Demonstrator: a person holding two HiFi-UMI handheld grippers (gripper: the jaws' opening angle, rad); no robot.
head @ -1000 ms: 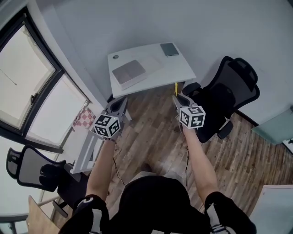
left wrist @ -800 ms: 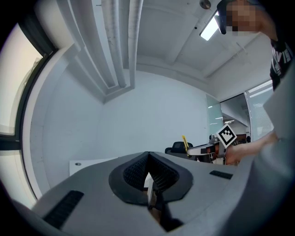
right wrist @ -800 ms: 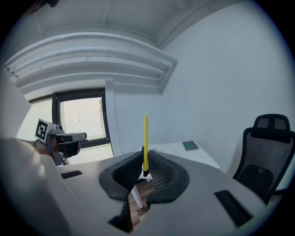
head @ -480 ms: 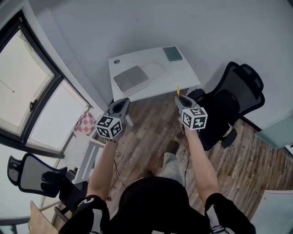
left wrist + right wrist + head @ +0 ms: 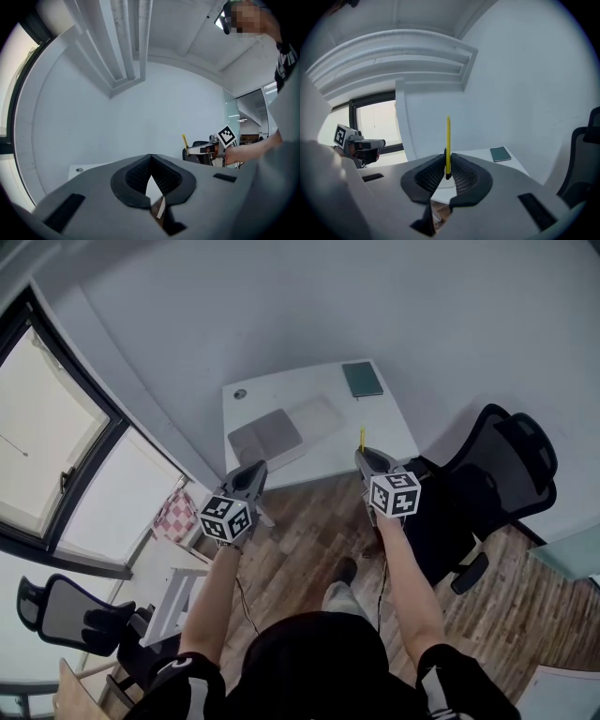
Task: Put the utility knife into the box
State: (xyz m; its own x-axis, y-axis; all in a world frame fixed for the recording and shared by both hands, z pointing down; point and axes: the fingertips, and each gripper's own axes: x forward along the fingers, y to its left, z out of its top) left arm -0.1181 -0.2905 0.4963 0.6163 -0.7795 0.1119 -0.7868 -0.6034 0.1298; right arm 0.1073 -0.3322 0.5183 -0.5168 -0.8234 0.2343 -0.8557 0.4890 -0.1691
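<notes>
A: What is nearest?

B: From the head view, two bare arms (image 5: 217,589) reach forward over a wood floor (image 5: 309,521). Each hand holds a gripper with a marker cube on it.

A: How is the left one?

B: The left gripper (image 5: 251,469) has its jaws closed tip to tip, with nothing between them.

A: And the right?

B: The right gripper (image 5: 364,456) is clamped on the knife (image 5: 362,439), a thin yellow one. The knife stands upright, its lower end pinched between the pads (the right gripper view shows this plainly). It is held in the air and, seen from above, lies over the near edge of the table.

A: What lies beyond?

B: A white table (image 5: 386,420) stands against a grey wall (image 5: 375,296). On it lie a grey slab (image 5: 265,439) and, just beside that, a pale clear slab (image 5: 314,414). I cannot tell which is the box. A green book (image 5: 362,379) lies near the far right corner, and a small round thing (image 5: 241,394) at the far left.

A: And to the sides?

B: A black chair (image 5: 497,484) stands right of the table. A window (image 5: 56,456) fills the left.
</notes>
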